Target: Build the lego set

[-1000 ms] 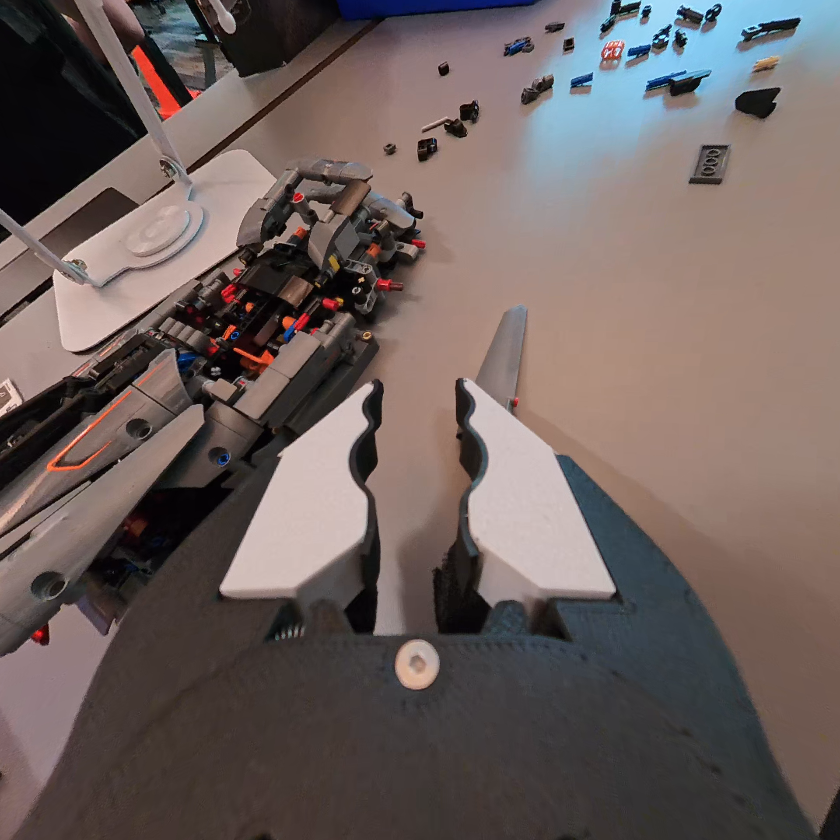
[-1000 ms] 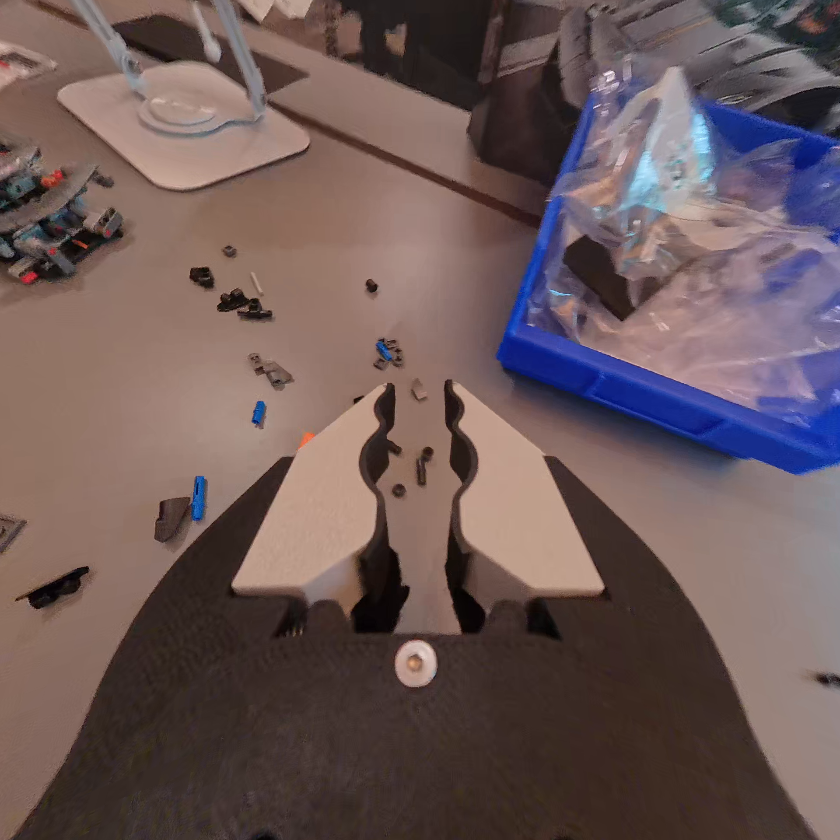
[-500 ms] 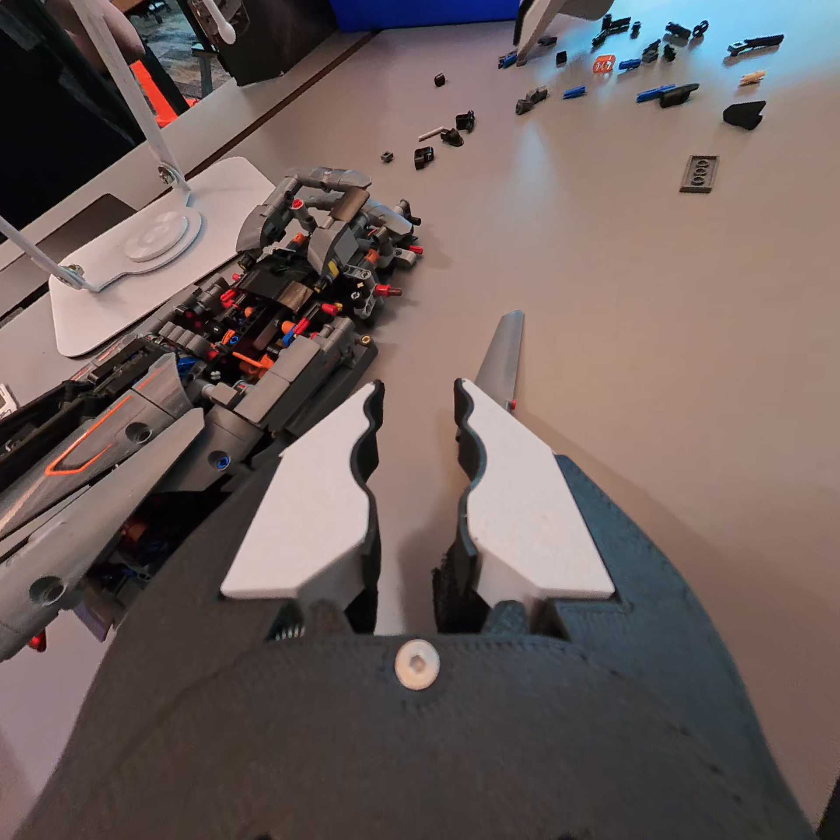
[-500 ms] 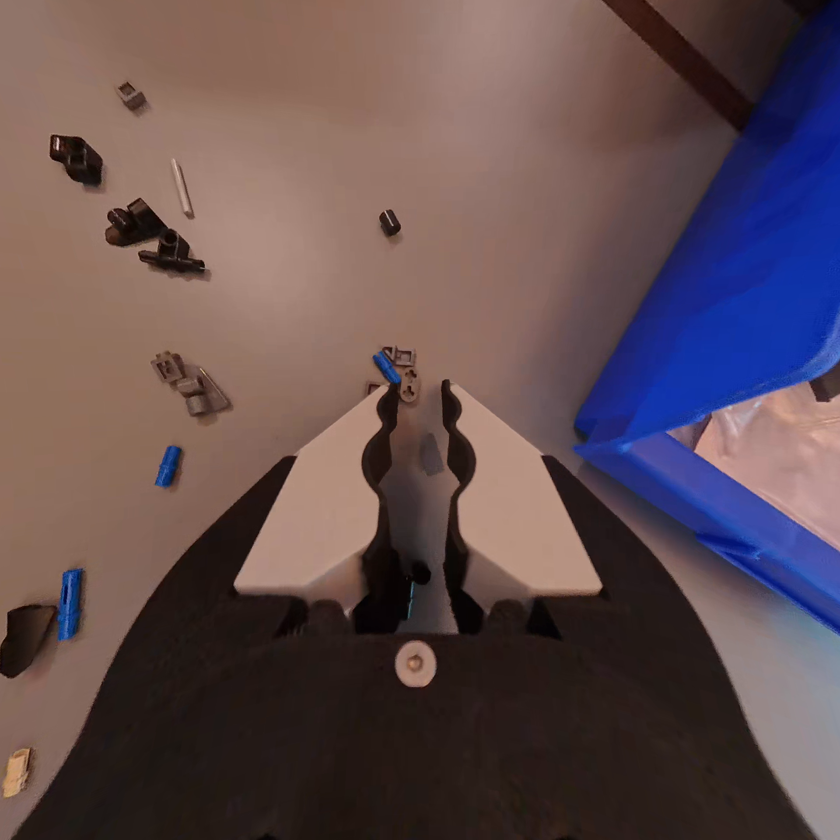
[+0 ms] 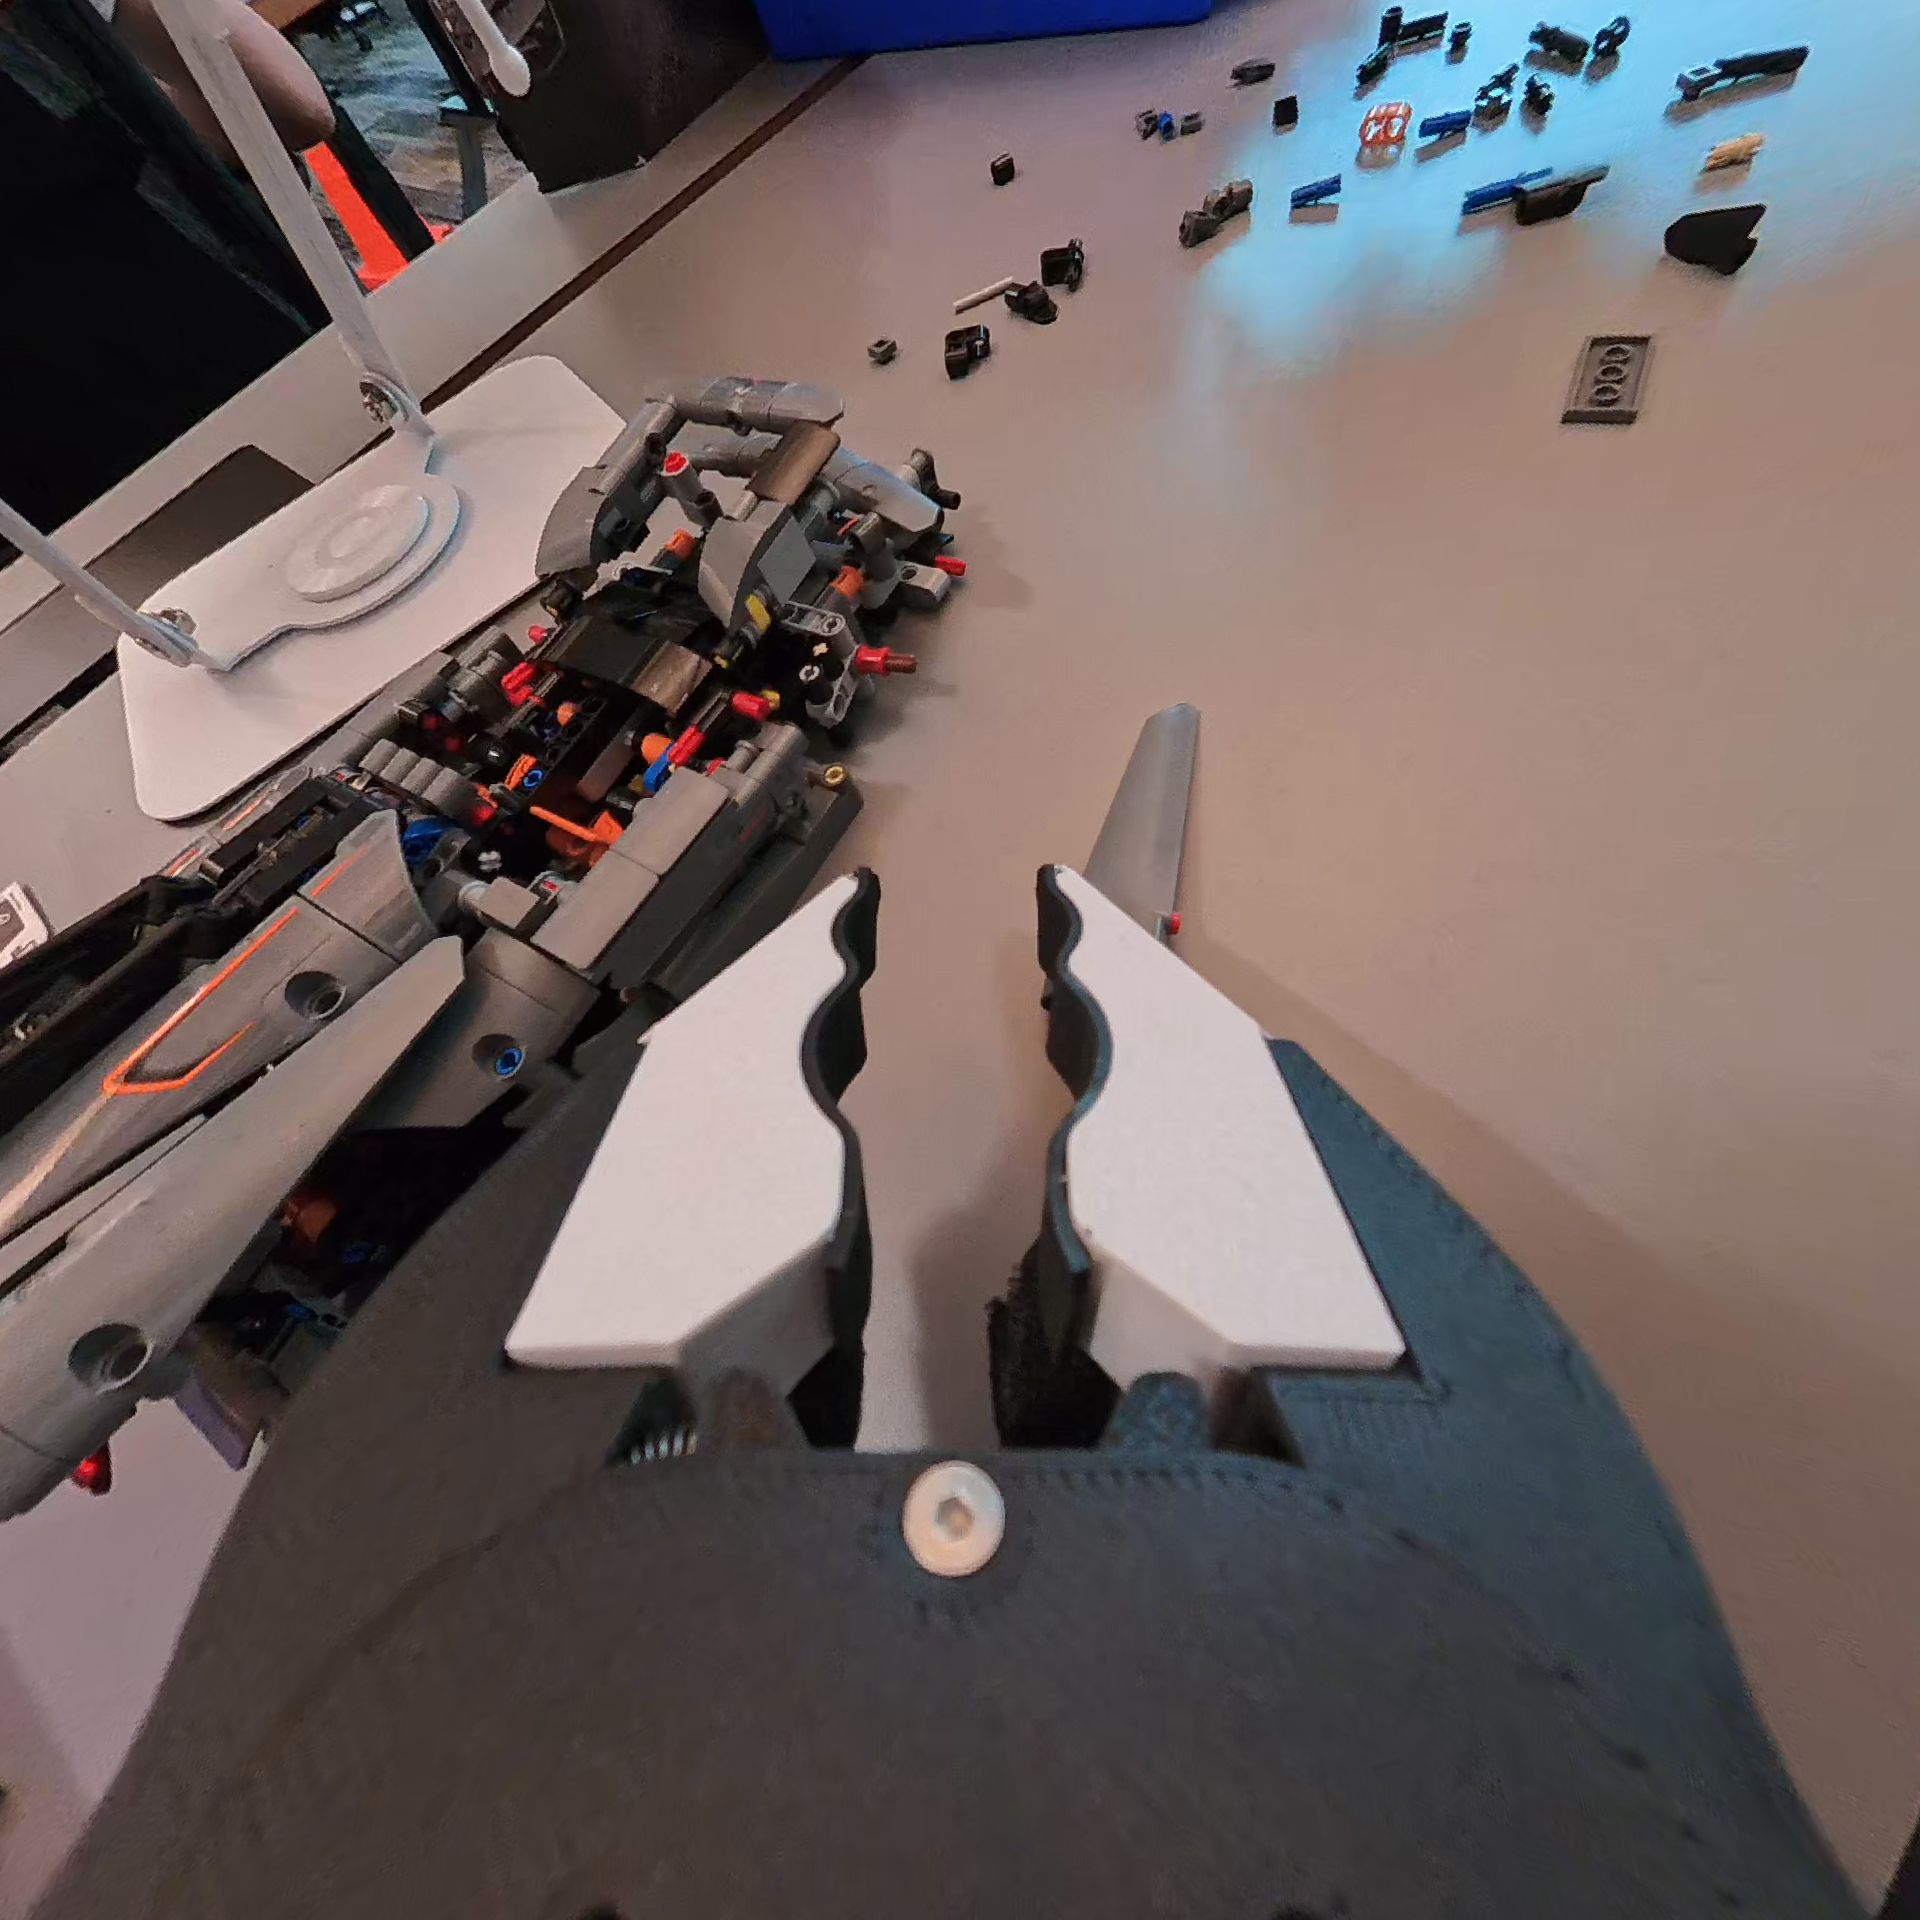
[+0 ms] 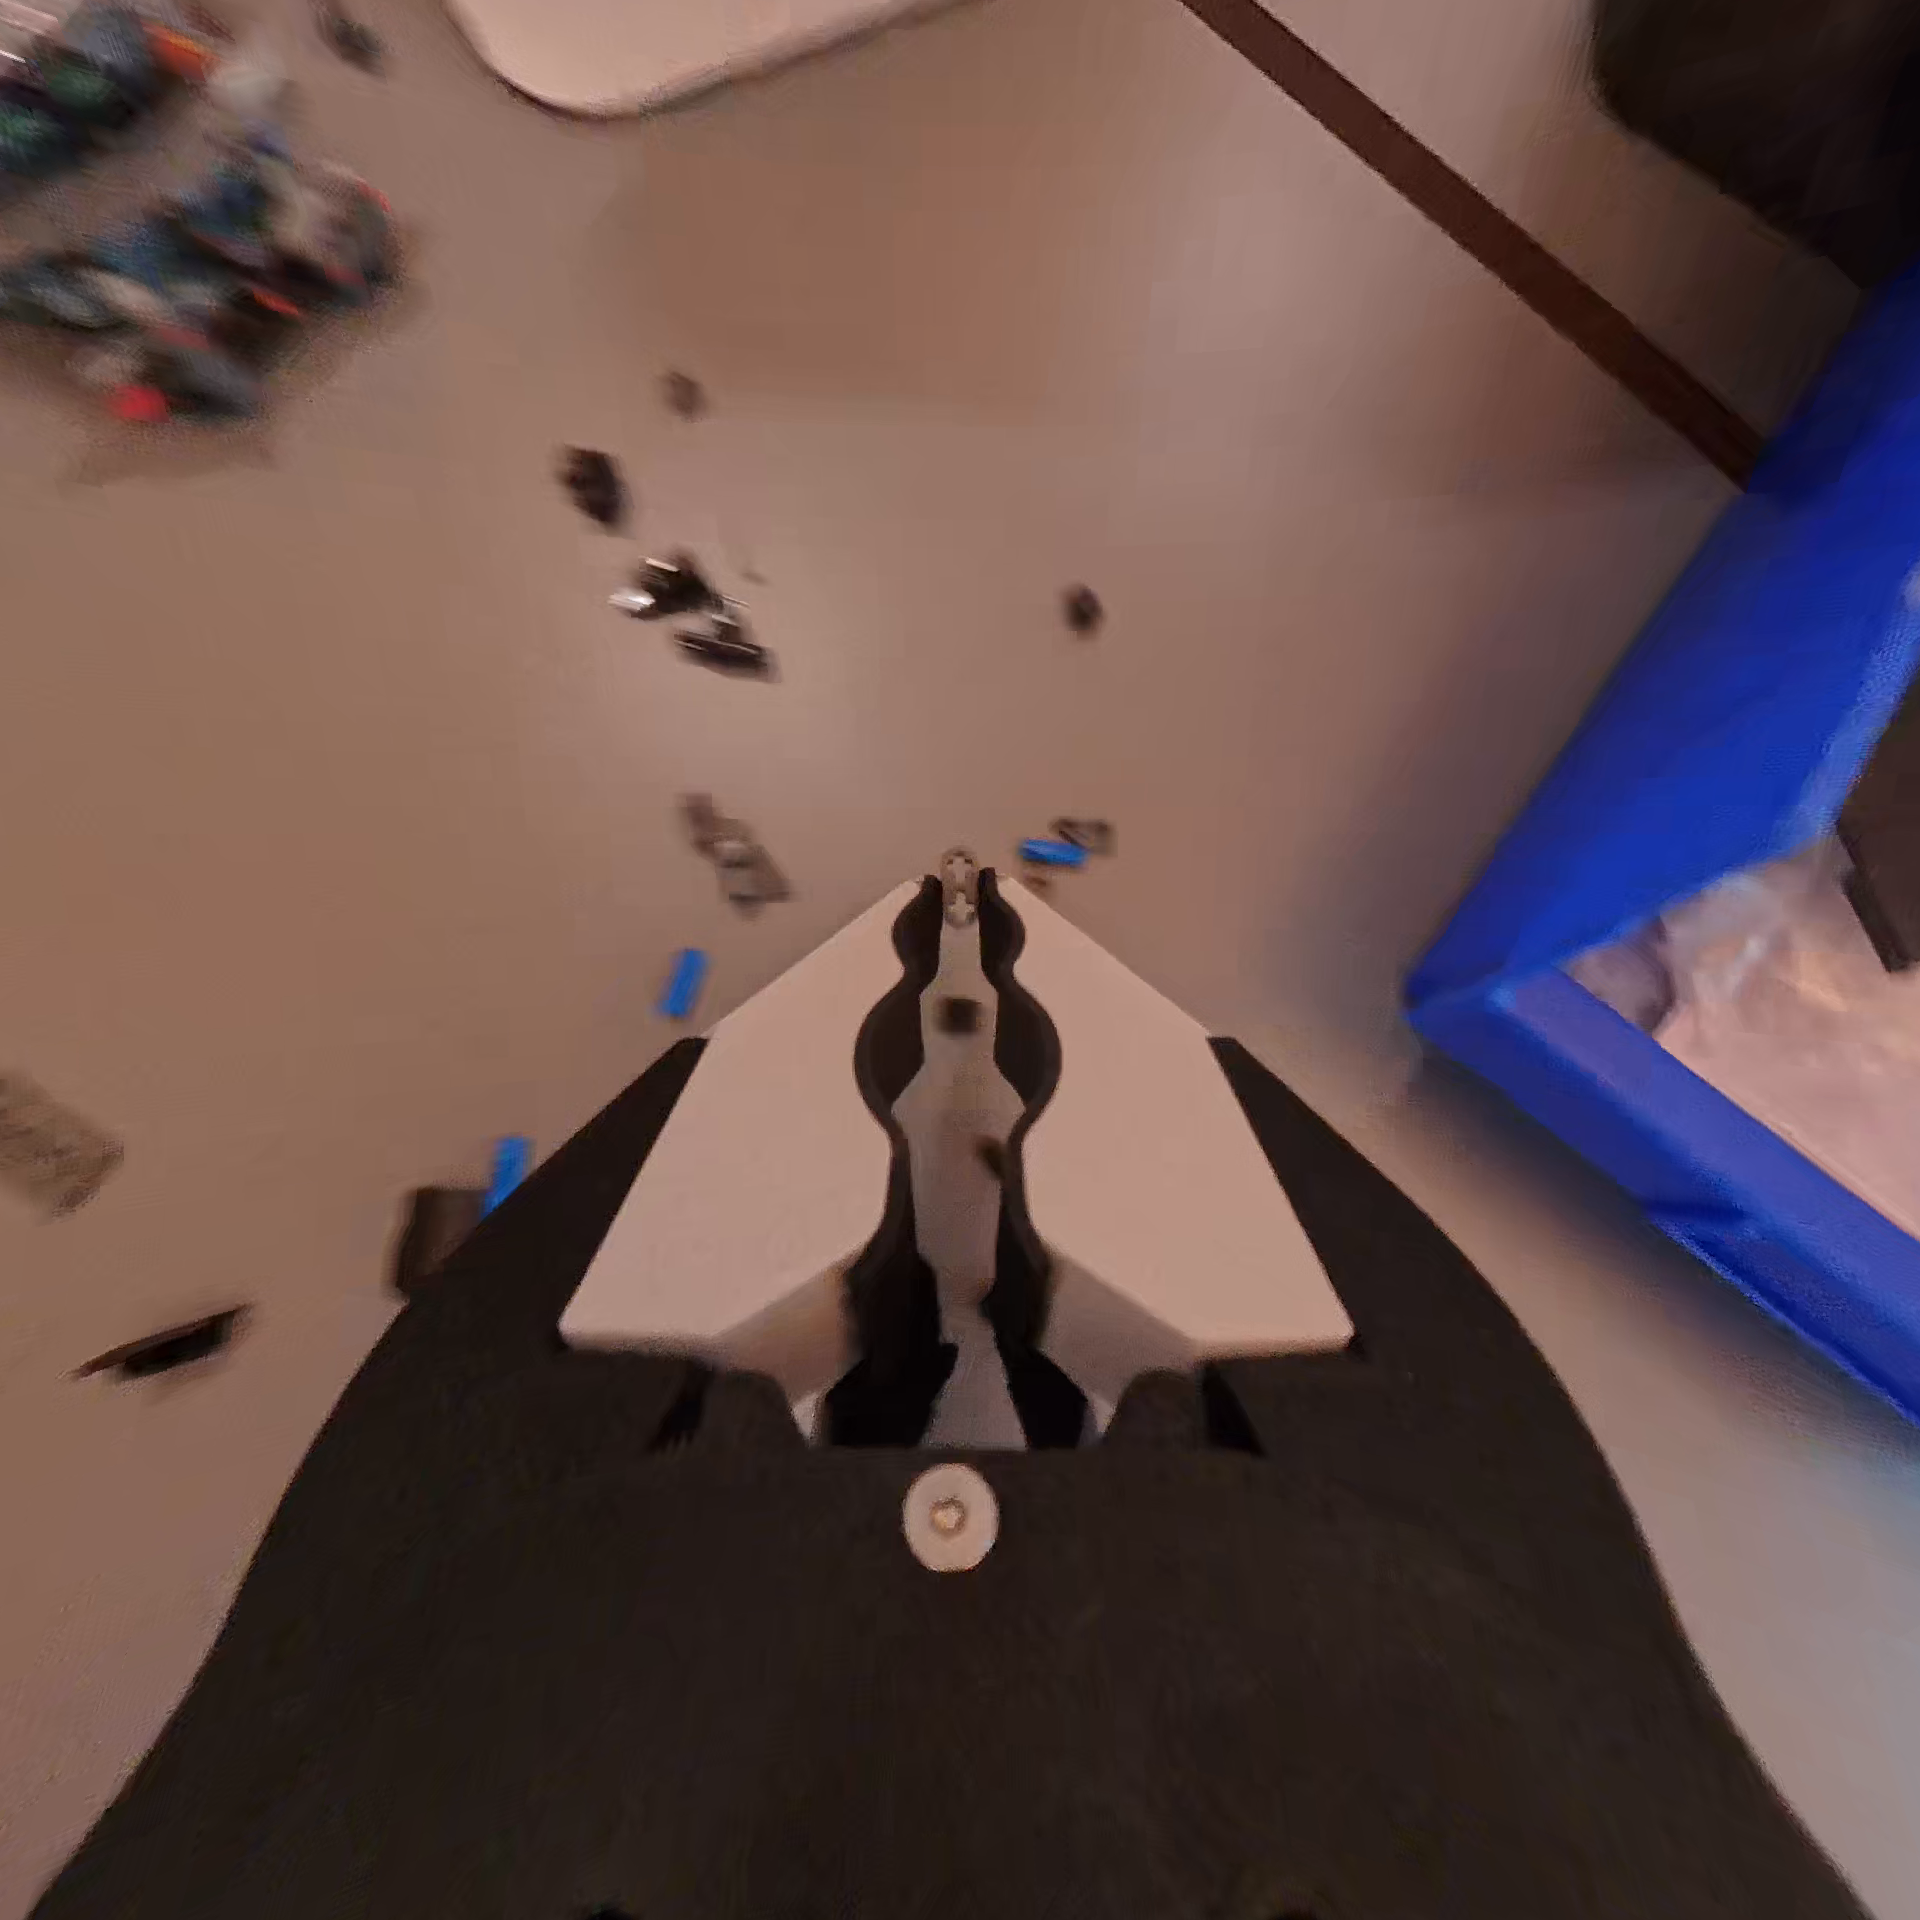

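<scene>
The partly built grey lego model (image 5: 582,748), with black, red and orange parts, lies at the left of the left wrist view; it shows blurred at the top left of the right wrist view (image 6: 177,260). My left gripper (image 5: 956,904) is open and empty, just right of the model, beside a long grey panel piece (image 5: 1148,800). My right gripper (image 6: 958,885) is shut on a small grey connector piece (image 6: 957,871) at its fingertips, above the table. Loose small pieces (image 6: 717,623) lie scattered ahead of it.
A blue bin (image 6: 1704,831) with clear plastic bags stands at the right. A white stand base (image 5: 301,582) sits behind the model. Small black and blue pieces (image 5: 1527,187) and a dark grey plate (image 5: 1605,376) lie at the far right of the table. The tips of one gripper are about 35 cm away from the tips of the other. Left tips and right tips are each some 20 cm from the dark grey plate (image 5: 1605,376).
My right gripper has closed on the small grey connector and lifted, and its view now blurs with motion. It no longer shows among the far pieces in the left wrist view. The left gripper has hardly moved.
</scene>
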The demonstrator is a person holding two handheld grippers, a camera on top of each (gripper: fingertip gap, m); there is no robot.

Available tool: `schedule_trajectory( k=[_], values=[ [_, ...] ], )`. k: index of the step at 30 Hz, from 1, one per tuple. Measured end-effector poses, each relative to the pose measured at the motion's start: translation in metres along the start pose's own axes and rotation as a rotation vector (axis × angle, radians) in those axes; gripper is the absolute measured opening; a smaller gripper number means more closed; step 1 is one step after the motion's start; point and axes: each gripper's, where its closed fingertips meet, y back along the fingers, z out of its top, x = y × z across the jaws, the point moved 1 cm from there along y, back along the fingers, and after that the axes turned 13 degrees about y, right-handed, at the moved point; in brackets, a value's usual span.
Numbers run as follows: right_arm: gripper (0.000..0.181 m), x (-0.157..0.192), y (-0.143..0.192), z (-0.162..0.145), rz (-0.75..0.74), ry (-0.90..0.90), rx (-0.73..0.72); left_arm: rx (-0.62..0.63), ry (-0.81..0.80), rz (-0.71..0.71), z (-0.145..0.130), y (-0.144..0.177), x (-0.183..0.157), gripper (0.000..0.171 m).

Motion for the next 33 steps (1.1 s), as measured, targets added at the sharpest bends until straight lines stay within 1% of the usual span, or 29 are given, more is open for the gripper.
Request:
schedule_trajectory(
  k=[2, 3, 7, 10, 14, 17, 19, 21, 23, 27, 30, 31, 33],
  values=[
    [0.005, 0.035, 0.014, 0.027, 0.095, 0.079, -0.092, 0.002, -0.006, 0.002, 0.000, 0.000, 0.000, 0.029],
    [0.005, 0.054, 0.018, 0.037, 0.140, 0.119, -0.113, 0.007, -0.008, 0.003, -0.001, -0.001, 0.000, 0.029],
    [0.005, 0.129, 0.016, 0.065, 0.294, 0.301, -0.160, 0.015, -0.018, 0.008, -0.002, -0.002, -0.001, 0.028],
    [0.005, 0.171, -0.002, 0.070, 0.388, 0.399, -0.132, 0.013, -0.018, 0.009, -0.002, -0.002, -0.001, 0.028],
    [0.005, 0.198, -0.025, 0.058, 0.475, 0.501, -0.052, 0.005, -0.017, 0.007, -0.001, -0.001, -0.001, 0.028],
    [0.005, 0.206, -0.035, 0.049, 0.524, 0.493, -0.008, 0.009, -0.021, 0.006, -0.001, -0.001, -0.001, 0.028],
    [0.013, 0.205, -0.034, 0.053, 0.531, 0.471, -0.034, 0.013, -0.027, 0.006, -0.002, -0.002, -0.002, 0.028],
    [0.015, 0.200, -0.028, 0.054, 0.530, 0.449, -0.046, 0.016, -0.031, 0.006, -0.002, -0.002, -0.002, 0.028],
    [0.016, 0.189, -0.021, 0.055, 0.496, 0.438, -0.063, 0.017, -0.031, 0.005, -0.002, -0.002, -0.002, 0.028],
    [0.016, 0.151, 0.005, 0.054, 0.374, 0.359, -0.098, 0.011, -0.023, 0.003, -0.001, -0.001, -0.002, 0.028],
    [0.015, 0.117, 0.035, 0.042, 0.238, 0.277, -0.084, 0.010, -0.021, 0.002, -0.001, -0.001, -0.002, 0.028],
    [0.016, 0.112, 0.046, 0.035, 0.218, 0.248, -0.078, 0.012, -0.022, 0.003, -0.001, -0.002, -0.002, 0.028],
    [0.017, 0.120, 0.066, 0.022, 0.247, 0.207, -0.083, 0.015, -0.024, 0.004, -0.002, -0.002, -0.002, 0.028]
  ],
)
